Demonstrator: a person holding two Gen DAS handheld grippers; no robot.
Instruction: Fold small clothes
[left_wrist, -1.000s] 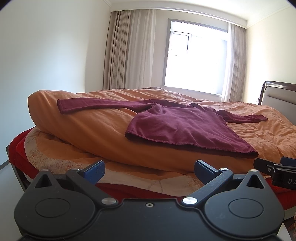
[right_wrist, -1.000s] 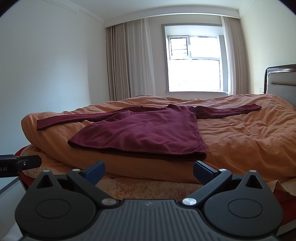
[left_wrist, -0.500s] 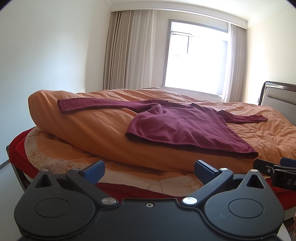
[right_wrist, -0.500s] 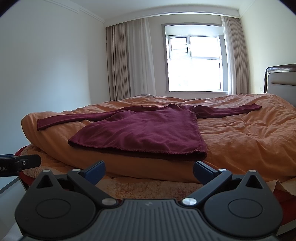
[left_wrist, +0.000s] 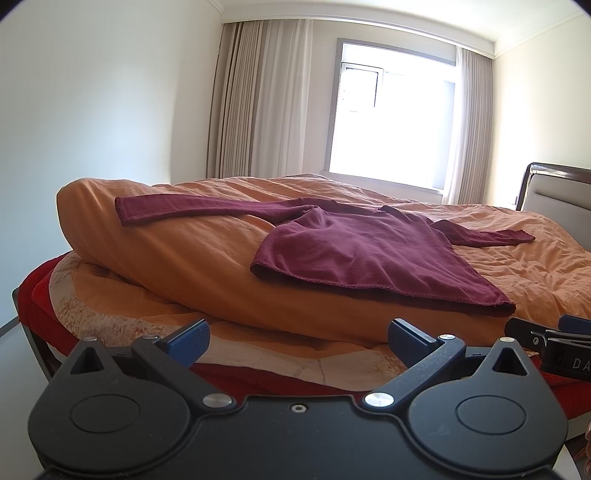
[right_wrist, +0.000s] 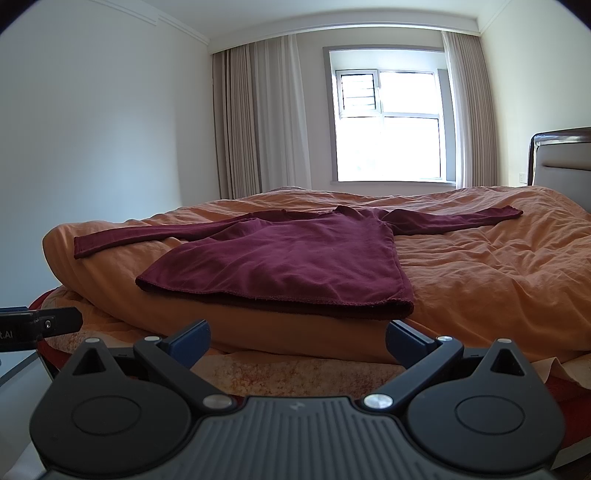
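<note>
A maroon long-sleeved top (left_wrist: 362, 254) lies flat on the orange duvet (left_wrist: 184, 258), both sleeves spread out to the sides. It also shows in the right wrist view (right_wrist: 295, 266). My left gripper (left_wrist: 298, 341) is open and empty, low in front of the bed's near edge, short of the top's hem. My right gripper (right_wrist: 297, 341) is open and empty at the same height, beside the left one. Each gripper's tip shows at the edge of the other's view.
The bed has a red and patterned sheet (left_wrist: 110, 314) under the duvet (right_wrist: 498, 277). A padded headboard (left_wrist: 554, 195) stands at the right. A bright window (right_wrist: 391, 125) with curtains is behind the bed. A white wall is on the left.
</note>
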